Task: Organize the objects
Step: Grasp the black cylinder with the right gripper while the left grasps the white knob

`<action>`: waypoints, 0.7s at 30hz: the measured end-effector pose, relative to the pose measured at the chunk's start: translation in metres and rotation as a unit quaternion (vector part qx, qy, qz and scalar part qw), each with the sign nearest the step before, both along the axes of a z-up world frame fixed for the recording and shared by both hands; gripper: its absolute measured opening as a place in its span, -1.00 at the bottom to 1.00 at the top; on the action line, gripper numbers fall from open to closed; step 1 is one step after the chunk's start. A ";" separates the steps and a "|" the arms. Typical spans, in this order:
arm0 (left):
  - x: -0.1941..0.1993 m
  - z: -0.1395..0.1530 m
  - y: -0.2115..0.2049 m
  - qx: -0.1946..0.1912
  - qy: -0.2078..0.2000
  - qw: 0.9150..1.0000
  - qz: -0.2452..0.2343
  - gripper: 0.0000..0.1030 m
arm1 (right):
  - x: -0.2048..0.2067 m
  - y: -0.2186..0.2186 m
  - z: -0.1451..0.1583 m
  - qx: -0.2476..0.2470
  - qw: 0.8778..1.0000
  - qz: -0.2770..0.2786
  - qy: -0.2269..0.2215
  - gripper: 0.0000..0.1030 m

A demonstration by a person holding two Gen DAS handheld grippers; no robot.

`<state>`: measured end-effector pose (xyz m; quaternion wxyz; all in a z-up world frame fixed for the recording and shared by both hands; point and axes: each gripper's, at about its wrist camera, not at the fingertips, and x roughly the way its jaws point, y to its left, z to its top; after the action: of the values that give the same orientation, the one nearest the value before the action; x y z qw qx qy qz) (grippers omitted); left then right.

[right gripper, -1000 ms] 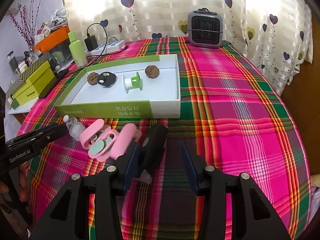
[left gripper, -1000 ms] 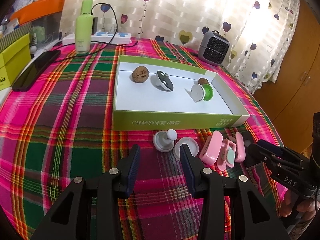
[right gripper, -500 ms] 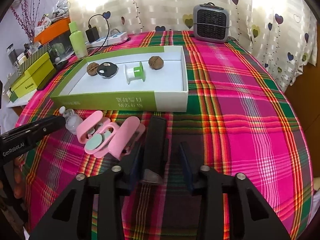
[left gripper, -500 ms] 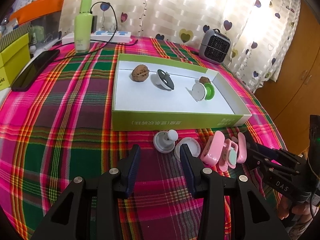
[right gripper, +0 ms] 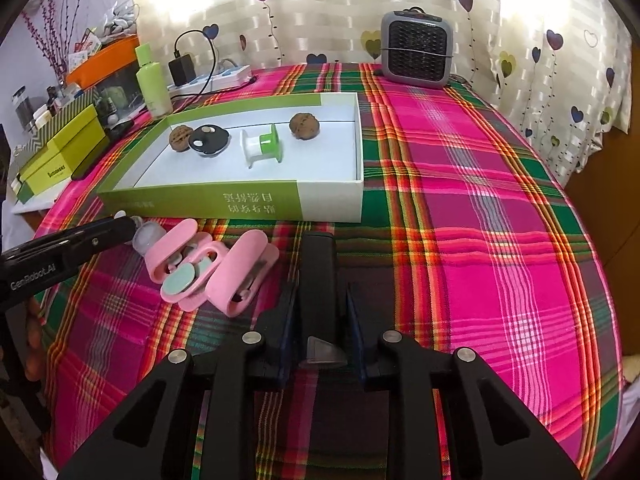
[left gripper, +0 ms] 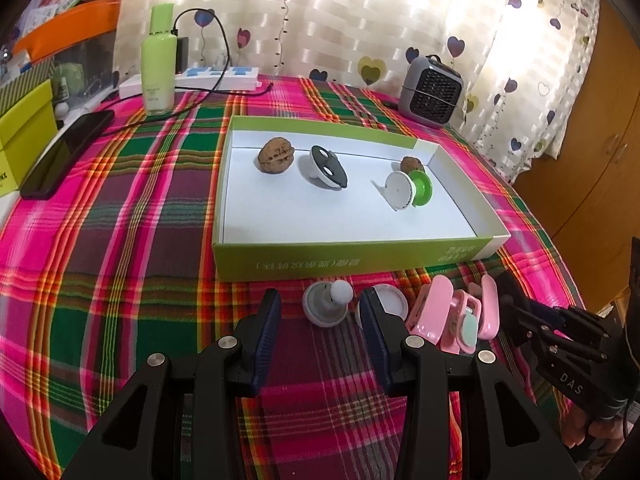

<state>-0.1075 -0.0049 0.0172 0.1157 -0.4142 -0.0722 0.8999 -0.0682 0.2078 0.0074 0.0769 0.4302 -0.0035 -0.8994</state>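
Our right gripper [right gripper: 318,334] is closing on the black bar [right gripper: 317,280], which lies on the cloth [right gripper: 480,240] between the fingers; both pads look to be against its flanks, so we read it as gripped but not lifted. The bar's long axis runs straight ahead along the fingers, toward the near wall of the green box [right gripper: 256,200], which sits just beyond its far end. We judge the coming move as lift and carry forward over that wall; the right hand is the nearer one. Pink case [right gripper: 212,270] lies open just left of the right fingers, close but apart from the bar. Our left gripper [left gripper: 320,330] is part open and holds nothing; the white knob [left gripper: 326,308] sits just ahead between its fingertips, a white disc [left gripper: 390,302] behind its right finger. Inside the box: two walnuts [right gripper: 305,125], a black-topped cap [right gripper: 209,140], a white-green spool [right gripper: 262,146]. Writing: "GenRobot.AI" on the left gripper seen from the right wrist, "DAS" on the right gripper seen from the left, upside-down Chinese print on the box wall, not legible to us.
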 end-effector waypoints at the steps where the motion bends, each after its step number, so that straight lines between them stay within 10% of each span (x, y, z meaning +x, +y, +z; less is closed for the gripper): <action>1: -0.001 0.000 0.000 -0.001 -0.001 1.000 0.001 -0.24 | 0.000 0.000 0.000 -0.002 1.000 0.000 0.000 -0.52; 21: -0.008 -0.003 0.001 -0.009 -0.009 1.000 0.010 -0.43 | 0.000 0.000 0.000 -0.002 1.000 0.000 -0.001 -0.52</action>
<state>-0.1152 -0.0038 0.0142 0.1022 -0.4226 -0.0690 0.8979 -0.0685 0.2080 0.0070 0.0781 0.4308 -0.0055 -0.8991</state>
